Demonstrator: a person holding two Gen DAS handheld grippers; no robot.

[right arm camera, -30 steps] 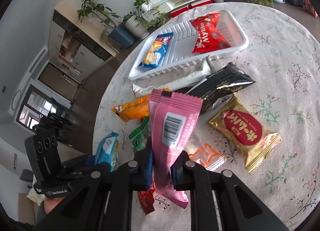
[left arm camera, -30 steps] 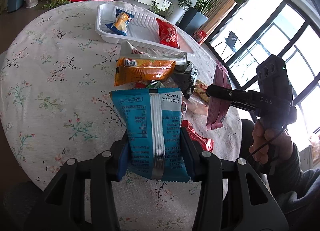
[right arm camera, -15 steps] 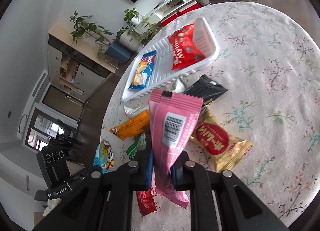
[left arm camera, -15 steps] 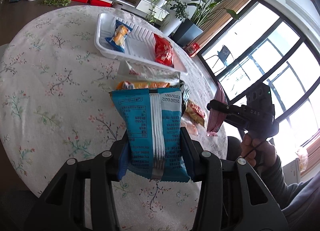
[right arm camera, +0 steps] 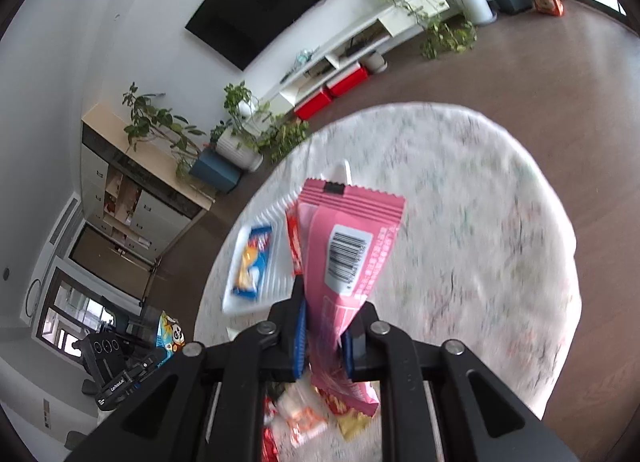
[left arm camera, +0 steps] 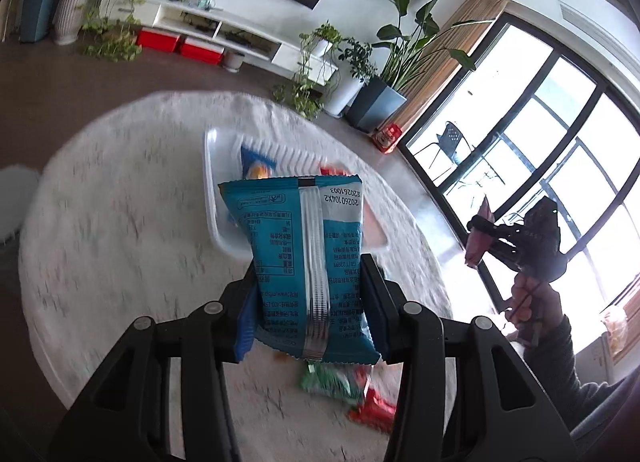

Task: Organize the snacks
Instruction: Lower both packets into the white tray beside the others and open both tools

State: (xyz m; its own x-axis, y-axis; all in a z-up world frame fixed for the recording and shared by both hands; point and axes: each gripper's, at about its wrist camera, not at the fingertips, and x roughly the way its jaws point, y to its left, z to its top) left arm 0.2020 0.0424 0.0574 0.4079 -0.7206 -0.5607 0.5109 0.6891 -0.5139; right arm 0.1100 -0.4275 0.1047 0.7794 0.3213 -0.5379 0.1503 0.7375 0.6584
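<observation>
My left gripper (left arm camera: 310,290) is shut on a blue snack bag (left arm camera: 308,262) and holds it high above the round table. My right gripper (right arm camera: 326,322) is shut on a pink snack packet (right arm camera: 348,254), also lifted high; it shows at the right of the left wrist view (left arm camera: 486,229). The white tray (left arm camera: 212,189) lies beyond the blue bag with a blue-and-orange snack (left arm camera: 256,163) in it. In the right wrist view the tray (right arm camera: 276,278) holds that snack (right arm camera: 250,262) and a red packet (right arm camera: 294,242).
Loose snacks lie on the floral tablecloth (left arm camera: 120,189) below the grippers: green and red packets (left arm camera: 344,386), and orange, gold and red ones (right arm camera: 308,418). Potted plants, a TV shelf and large windows surround the table.
Both grippers have risen well above the table with their snacks still held. The table and tray now look smaller and blurred, and more of the room shows.
</observation>
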